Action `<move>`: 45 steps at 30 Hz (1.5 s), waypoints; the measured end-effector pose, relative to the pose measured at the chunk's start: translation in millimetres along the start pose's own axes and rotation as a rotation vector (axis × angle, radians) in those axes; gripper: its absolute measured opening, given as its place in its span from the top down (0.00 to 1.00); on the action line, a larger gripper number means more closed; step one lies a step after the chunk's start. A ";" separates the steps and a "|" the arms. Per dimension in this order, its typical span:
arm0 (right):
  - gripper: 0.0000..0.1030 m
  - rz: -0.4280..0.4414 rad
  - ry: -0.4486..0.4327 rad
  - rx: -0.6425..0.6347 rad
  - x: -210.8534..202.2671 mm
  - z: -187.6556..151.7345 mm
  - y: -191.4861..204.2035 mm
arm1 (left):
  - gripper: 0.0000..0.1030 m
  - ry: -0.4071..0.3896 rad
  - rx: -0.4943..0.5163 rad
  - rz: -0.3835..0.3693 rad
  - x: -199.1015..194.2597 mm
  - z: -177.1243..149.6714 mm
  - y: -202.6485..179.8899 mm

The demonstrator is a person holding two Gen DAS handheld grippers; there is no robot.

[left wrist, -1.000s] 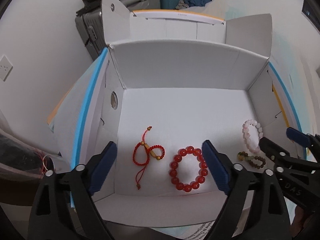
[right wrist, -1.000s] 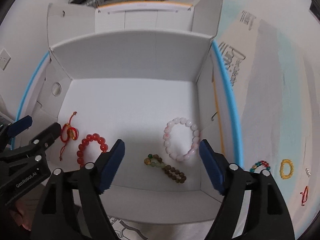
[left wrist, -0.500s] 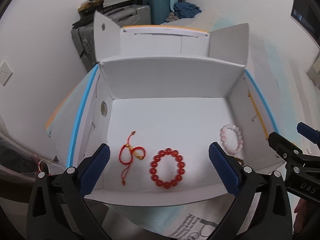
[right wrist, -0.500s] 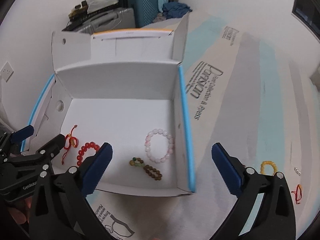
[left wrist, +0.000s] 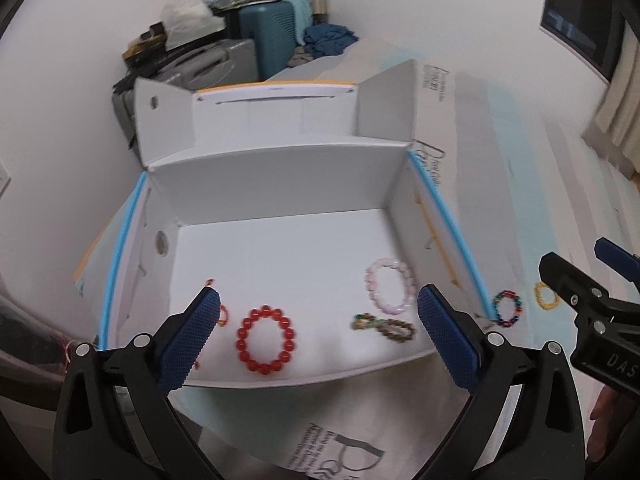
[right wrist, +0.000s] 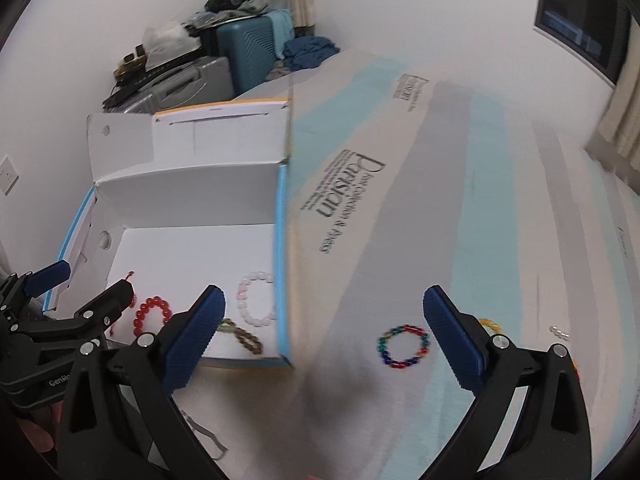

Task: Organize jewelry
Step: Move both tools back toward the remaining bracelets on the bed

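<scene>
while both claws gape empty, the multicolored bracelet [right wrist: 403, 345] lies between the right claw's [right wrist: 324, 332] fingers.

Open box [left wrist: 280, 176] on the table [right wrist: 460, 220], ahead of my left fingers [left wrist: 200, 336]. In the box, left to right along its near edge: cord bracelet [left wrist: 222, 316], partly hidden behind my left fingers; large-bead bracelet [left wrist: 266, 340]; small-bead bracelet [left wrist: 384, 326]; pale bracelet [left wrist: 390, 286] just behind it. On the table, right of the box: mixed-bead bracelet [right wrist: 403, 346] between my right fingers [right wrist: 452, 336]; ring of small beads [left wrist: 546, 295] farther right. Suitcases [right wrist: 248, 52] stand behind the box, against the wall.
</scene>
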State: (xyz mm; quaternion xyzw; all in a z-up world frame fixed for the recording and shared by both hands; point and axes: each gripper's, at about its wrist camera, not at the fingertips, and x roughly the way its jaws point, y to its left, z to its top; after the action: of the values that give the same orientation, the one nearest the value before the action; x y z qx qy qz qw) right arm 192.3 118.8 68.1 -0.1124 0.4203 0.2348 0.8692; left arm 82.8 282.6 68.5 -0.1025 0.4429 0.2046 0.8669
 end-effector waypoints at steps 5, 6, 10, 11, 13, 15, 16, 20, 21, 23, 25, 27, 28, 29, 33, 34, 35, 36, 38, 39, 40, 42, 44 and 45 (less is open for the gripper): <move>0.07 -0.021 -0.029 0.040 -19.0 -6.9 -30.7 | 0.06 -0.028 0.033 -0.026 -12.6 -1.4 -29.4; 0.07 -0.027 -0.036 0.047 -23.0 -8.8 -36.9 | 0.06 -0.033 0.037 -0.030 -14.6 -1.5 -34.1; 0.07 -0.045 -0.055 0.083 -35.1 -17.3 -63.3 | 0.06 -0.043 0.062 -0.051 -21.2 -2.9 -55.8; 0.07 -0.050 -0.057 0.090 -37.5 -19.3 -69.3 | 0.06 -0.045 0.070 -0.056 -22.3 -3.4 -61.1; 0.07 -0.063 -0.059 0.105 -42.4 -25.7 -85.7 | 0.06 -0.047 0.090 -0.065 -23.8 -5.3 -74.8; 0.07 -0.077 -0.059 0.117 -45.7 -30.3 -100.4 | 0.06 -0.048 0.106 -0.079 -24.3 -6.9 -87.3; 0.07 -0.088 -0.058 0.126 -47.7 -33.5 -109.7 | 0.06 -0.049 0.114 -0.086 -24.4 -7.9 -94.9; 0.07 -0.121 -0.054 0.156 -54.1 -43.8 -141.9 | 0.06 -0.050 0.151 -0.115 -23.1 -11.4 -124.3; 0.07 -0.129 -0.055 0.166 -55.9 -46.6 -150.6 | 0.06 -0.051 0.164 -0.124 -23.0 -12.3 -134.0; 0.07 -0.145 -0.054 0.189 -59.1 -53.3 -169.3 | 0.06 -0.053 0.179 -0.136 -22.0 -13.3 -147.0; 0.07 -0.159 -0.052 0.207 -60.9 -60.3 -185.5 | 0.06 -0.050 0.200 -0.152 -19.8 -15.5 -163.9; 0.07 -0.175 -0.047 0.229 -62.4 -68.9 -203.1 | 0.06 -0.045 0.217 -0.166 -15.4 -16.8 -178.1; 0.07 -0.180 -0.044 0.237 -63.1 -72.2 -209.6 | 0.06 -0.043 0.226 -0.173 -13.8 -18.3 -184.7; 0.07 -0.188 -0.038 0.249 -62.6 -76.4 -218.8 | 0.06 -0.041 0.236 -0.178 -12.2 -20.0 -191.6; 0.07 -0.220 -0.014 0.290 -59.2 -94.9 -252.4 | 0.06 -0.021 0.284 -0.205 0.2 -29.1 -218.5; 0.07 -0.229 -0.008 0.304 -58.1 -101.1 -263.0 | 0.06 -0.018 0.293 -0.207 3.9 -30.5 -222.8; 0.07 -0.236 -0.001 0.316 -56.5 -105.9 -272.1 | 0.06 -0.012 0.301 -0.211 8.1 -32.1 -227.1; 0.07 -0.242 0.006 0.326 -54.6 -111.1 -281.3 | 0.06 -0.003 0.310 -0.218 14.6 -33.9 -232.4; 0.07 -0.254 0.018 0.339 -51.1 -119.3 -296.4 | 0.06 0.006 0.318 -0.220 22.4 -36.3 -238.4; 0.07 -0.255 0.023 0.345 -49.4 -121.5 -301.9 | 0.06 0.012 0.324 -0.222 27.6 -37.7 -242.2; 0.07 -0.254 0.032 0.363 -45.6 -127.5 -313.3 | 0.06 0.021 0.330 -0.220 33.1 -38.9 -245.3; 0.07 -0.259 0.045 0.388 -38.0 -135.8 -329.5 | 0.06 0.036 0.333 -0.226 44.5 -41.1 -251.8; 0.07 -0.270 0.059 0.400 -29.7 -144.0 -342.8 | 0.06 0.051 0.338 -0.227 54.9 -44.5 -256.1; 0.07 -0.277 0.067 0.405 -25.7 -147.7 -348.8 | 0.06 0.059 0.344 -0.226 62.2 -47.0 -259.2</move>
State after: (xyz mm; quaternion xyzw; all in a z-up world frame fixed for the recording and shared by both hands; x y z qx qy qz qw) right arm 253.7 -248.7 -4.3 -0.0002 0.4681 0.0207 0.8834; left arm 196.7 50.1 -10.3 -0.0077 0.4821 0.0243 0.8757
